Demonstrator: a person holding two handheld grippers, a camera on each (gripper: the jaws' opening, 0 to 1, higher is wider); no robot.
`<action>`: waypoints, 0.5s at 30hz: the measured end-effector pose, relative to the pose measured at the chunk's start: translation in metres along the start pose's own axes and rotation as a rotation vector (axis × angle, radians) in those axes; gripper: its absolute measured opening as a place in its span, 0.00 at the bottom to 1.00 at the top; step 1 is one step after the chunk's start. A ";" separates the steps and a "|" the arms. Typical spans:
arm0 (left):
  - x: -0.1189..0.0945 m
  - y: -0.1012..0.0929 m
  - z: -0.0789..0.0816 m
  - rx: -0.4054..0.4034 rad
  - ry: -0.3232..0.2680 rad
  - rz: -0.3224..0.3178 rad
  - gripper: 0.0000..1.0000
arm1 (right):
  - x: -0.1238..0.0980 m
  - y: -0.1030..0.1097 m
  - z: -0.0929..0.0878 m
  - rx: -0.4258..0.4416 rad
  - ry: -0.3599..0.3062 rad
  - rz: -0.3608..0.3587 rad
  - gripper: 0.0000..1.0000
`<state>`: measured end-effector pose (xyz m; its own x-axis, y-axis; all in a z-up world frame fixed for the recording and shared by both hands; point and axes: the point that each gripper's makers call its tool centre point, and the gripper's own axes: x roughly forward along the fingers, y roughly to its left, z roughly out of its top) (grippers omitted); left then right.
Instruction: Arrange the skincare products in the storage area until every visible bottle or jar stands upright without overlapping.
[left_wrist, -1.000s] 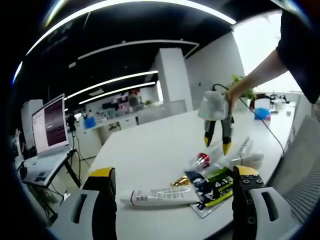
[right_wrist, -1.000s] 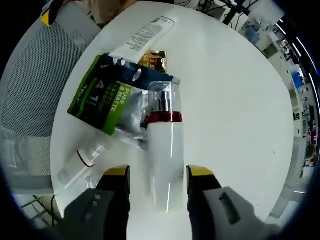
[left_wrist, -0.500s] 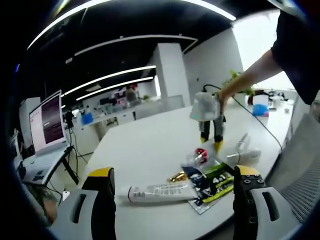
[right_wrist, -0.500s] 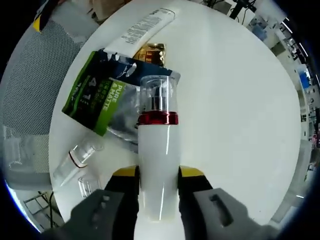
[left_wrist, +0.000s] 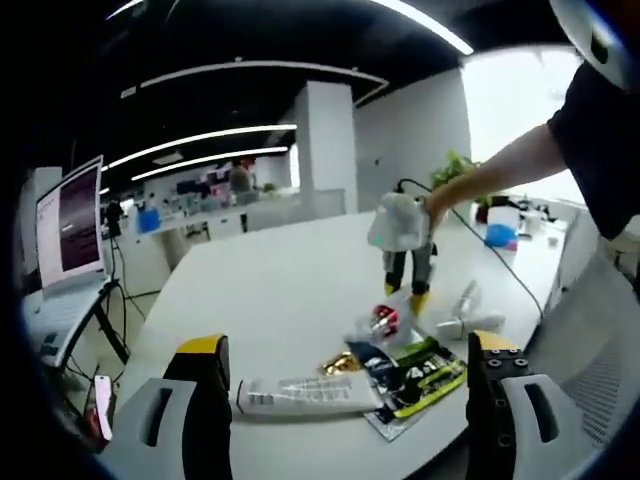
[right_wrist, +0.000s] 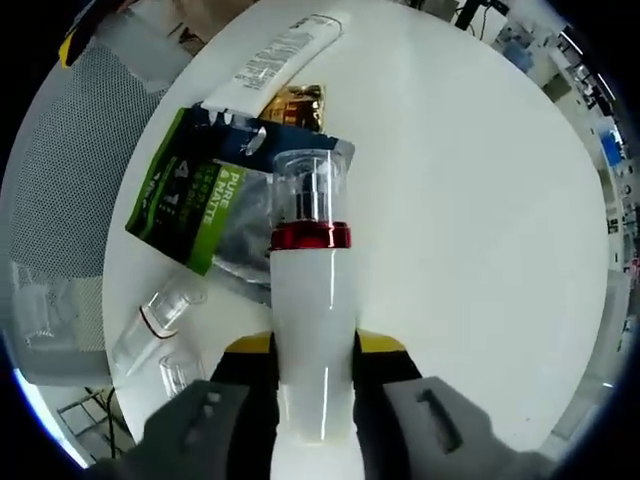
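My right gripper (right_wrist: 312, 345) is shut on a white pump bottle (right_wrist: 312, 300) with a red collar and a clear cap, which lies on the white table (right_wrist: 470, 200). The cap end rests over a green pouch (right_wrist: 200, 205). A white tube (right_wrist: 280, 60) and a gold sachet (right_wrist: 295, 105) lie beyond the pouch. A small clear bottle (right_wrist: 155, 320) lies to the left. In the left gripper view my left gripper (left_wrist: 350, 345) stands open above the near table edge. Past it lie the tube (left_wrist: 300, 395), the pouch (left_wrist: 415, 370), the pump bottle (left_wrist: 383, 320) and the right gripper (left_wrist: 405, 292), held by a hand.
A mesh chair (right_wrist: 70, 150) stands against the table edge beside the pouch. A laptop (left_wrist: 70, 225) and a phone (left_wrist: 100, 405) sit off the table's left side. A blue object (left_wrist: 497, 235) and a cable lie at the far end.
The right gripper's jaws have closed onto the white pump bottle and stay shut on it. The left gripper view has shifted slightly; its jaws stay open.
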<state>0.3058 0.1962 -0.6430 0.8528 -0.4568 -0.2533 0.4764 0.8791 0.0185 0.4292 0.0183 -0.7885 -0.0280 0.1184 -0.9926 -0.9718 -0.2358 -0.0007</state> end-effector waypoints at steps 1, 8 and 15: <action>0.001 0.002 0.002 0.000 -0.006 -0.001 0.97 | 0.000 0.000 0.001 0.065 -0.019 0.002 0.27; 0.016 -0.001 0.008 -0.143 -0.028 -0.102 0.97 | -0.003 -0.005 0.004 0.340 -0.130 0.044 0.26; 0.026 0.005 0.000 -0.295 -0.009 -0.147 0.97 | -0.006 -0.008 0.005 0.582 -0.265 0.075 0.26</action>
<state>0.3302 0.1889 -0.6498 0.7820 -0.5815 -0.2242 0.5128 0.8048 -0.2988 0.4359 0.0239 -0.7821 -0.0851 0.3742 -0.9234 -0.9311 0.3000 0.2074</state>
